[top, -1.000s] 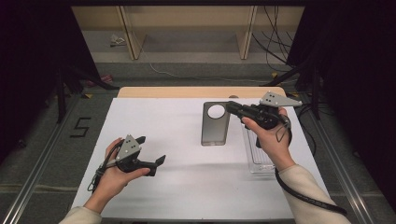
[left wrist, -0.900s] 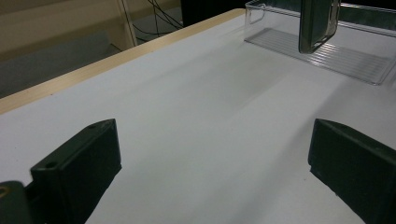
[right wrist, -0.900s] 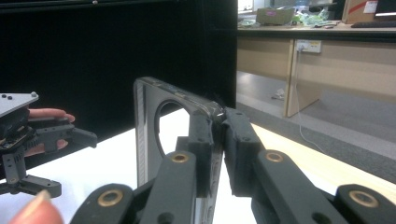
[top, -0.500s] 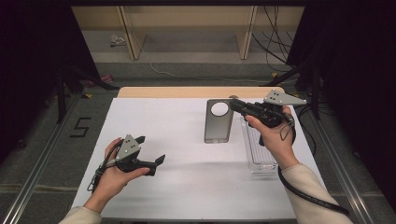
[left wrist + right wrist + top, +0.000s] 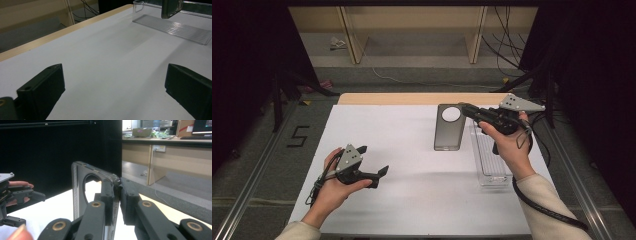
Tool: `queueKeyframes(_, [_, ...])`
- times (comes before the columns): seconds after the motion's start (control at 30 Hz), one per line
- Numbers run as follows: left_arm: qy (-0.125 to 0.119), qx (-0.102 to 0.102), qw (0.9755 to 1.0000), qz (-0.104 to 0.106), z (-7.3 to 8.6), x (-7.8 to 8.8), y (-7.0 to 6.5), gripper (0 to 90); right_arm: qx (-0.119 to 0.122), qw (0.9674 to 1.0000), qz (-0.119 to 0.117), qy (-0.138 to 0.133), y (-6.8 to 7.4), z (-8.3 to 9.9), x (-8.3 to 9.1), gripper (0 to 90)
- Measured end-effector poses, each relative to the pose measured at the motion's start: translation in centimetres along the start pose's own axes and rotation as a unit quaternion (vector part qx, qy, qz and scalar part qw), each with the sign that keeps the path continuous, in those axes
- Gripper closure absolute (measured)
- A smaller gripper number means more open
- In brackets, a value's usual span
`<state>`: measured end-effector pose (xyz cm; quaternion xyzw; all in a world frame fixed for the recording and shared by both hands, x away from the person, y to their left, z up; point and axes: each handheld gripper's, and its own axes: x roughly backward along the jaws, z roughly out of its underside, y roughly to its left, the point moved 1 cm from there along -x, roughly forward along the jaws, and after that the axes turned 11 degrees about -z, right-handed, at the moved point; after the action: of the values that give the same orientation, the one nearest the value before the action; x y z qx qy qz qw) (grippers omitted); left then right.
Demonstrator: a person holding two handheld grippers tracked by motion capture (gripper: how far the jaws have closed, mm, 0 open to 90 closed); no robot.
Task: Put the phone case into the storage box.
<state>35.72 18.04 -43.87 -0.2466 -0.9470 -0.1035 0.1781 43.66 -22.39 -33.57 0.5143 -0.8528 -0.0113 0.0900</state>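
- The phone case [image 5: 449,128], dark and translucent with a round camera hole near its far end, is held above the white table [image 5: 412,200], just left of the clear plastic tray [image 5: 488,161].
- The right gripper [image 5: 467,110] pinches the case's far right corner; in the right gripper view both black jaws press against the case's edge [image 5: 113,195], one on each side.
- The clear tray lies on the table under the right hand [image 5: 507,145], beside the case and not touching it.
- The left gripper [image 5: 372,161] hovers low over the near left part of the table, well apart from the case, its jaws spread wide with bare table between them.
- A cable [image 5: 542,207] trails from the right gripper past the sleeve.
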Motion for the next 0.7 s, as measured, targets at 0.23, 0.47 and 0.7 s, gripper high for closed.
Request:
queueKeyframes(0.23, [0.000,0.000,1.0000,0.000,0.01,-0.01,0.02,2.5,0.000,1.0000,0.006,-0.003,-0.24,-0.21,0.41,82.4])
queueKeyframes(0.47, [-0.001,0.001,1.0000,-0.001,-0.02,0.01,0.01,2.5,0.001,0.9999,0.010,-0.007,-0.45,-0.38,0.75,82.4])
queueKeyframes(0.7, [-0.002,0.000,1.0000,-0.002,-0.04,0.01,0.02,2.5,0.002,0.9999,0.013,-0.006,-0.66,-0.40,0.94,82.5])
